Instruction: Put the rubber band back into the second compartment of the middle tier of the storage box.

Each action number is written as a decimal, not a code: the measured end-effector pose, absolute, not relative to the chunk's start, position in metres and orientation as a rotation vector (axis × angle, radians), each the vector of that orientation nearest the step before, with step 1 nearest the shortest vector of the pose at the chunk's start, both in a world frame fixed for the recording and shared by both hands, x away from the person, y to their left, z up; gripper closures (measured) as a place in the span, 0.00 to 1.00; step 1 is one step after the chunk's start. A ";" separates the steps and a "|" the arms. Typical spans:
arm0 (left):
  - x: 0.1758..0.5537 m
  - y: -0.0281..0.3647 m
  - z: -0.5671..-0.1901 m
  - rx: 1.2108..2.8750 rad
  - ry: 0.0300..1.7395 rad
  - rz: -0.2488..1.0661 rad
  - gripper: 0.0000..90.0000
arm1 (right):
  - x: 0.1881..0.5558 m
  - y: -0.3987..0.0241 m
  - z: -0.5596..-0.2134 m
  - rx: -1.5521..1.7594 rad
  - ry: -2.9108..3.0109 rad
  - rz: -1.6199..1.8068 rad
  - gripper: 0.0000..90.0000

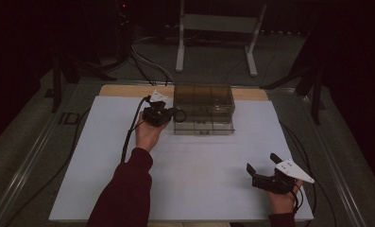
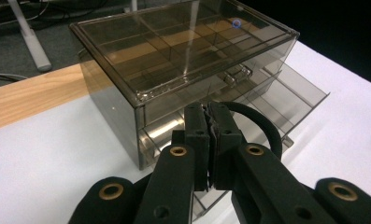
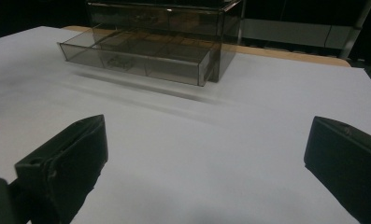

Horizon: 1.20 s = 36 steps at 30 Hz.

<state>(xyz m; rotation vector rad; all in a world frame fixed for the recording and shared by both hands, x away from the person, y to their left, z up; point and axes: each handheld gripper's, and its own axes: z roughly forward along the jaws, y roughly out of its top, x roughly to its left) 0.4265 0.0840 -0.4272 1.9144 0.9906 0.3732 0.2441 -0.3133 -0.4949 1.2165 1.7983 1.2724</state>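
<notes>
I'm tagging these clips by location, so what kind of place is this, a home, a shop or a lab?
Most likely a lab or recording studio. A white table stands in a dark room, cables run over the grey floor, and a white metal stand rises behind the clear drawer box.

The left hand-held gripper is stretched forward on a long-sleeved arm, its jaws pressed together on a black loop. The right hand-held gripper sits low and near the person, jaws spread wide with nothing between them.
</notes>
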 end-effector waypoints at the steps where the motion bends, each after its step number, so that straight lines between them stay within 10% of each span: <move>1: 0.427 0.083 -0.427 1.910 0.994 0.370 0.99 | 0.244 -0.313 -0.495 1.217 1.799 1.272 0.00; 36: 0.439 0.036 -0.438 1.919 1.018 0.360 0.99 | 0.246 -0.312 -0.496 1.220 1.808 1.272 0.00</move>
